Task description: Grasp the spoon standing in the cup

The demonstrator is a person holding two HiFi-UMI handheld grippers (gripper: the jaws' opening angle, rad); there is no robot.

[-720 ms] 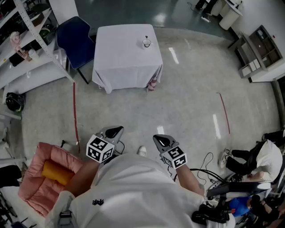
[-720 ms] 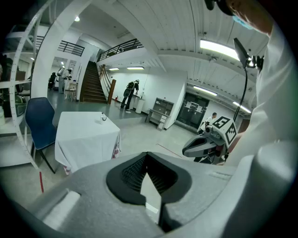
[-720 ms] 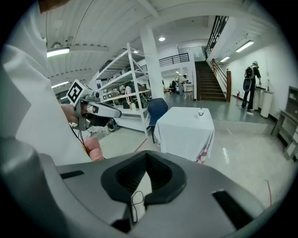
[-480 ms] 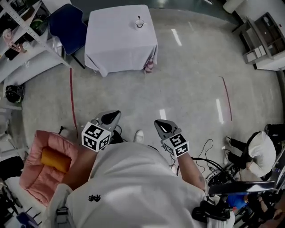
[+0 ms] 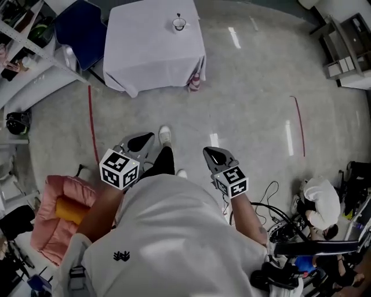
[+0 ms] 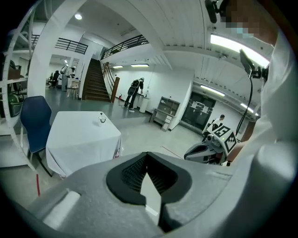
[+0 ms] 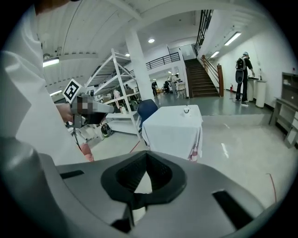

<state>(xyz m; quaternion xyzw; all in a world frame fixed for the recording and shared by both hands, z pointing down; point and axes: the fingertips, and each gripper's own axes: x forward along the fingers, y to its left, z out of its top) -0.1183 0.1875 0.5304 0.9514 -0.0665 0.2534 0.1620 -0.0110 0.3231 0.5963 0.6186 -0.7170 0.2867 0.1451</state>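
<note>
A small white cup (image 5: 179, 24) with a spoon (image 5: 178, 17) standing in it sits near the far edge of a white-clothed table (image 5: 152, 55), several steps ahead of me. The cup (image 6: 101, 120) is tiny in the left gripper view, and the cup (image 7: 186, 110) is just as small in the right gripper view. My left gripper (image 5: 142, 141) and right gripper (image 5: 215, 155) are held close to my body over the floor, far from the table. Both have their jaws shut with nothing between them.
A blue chair (image 5: 81, 26) stands at the table's left, next to white shelving (image 5: 26, 40). A pink cushion (image 5: 55, 217) lies on the floor at my left. Red tape lines (image 5: 91, 125) mark the floor. A person (image 5: 319, 200) and cables (image 5: 272, 206) are at the right.
The table and cup have slid toward the top of the head view as I walk closer. One foot has stepped forward between the grippers. Both grippers stay shut.
</note>
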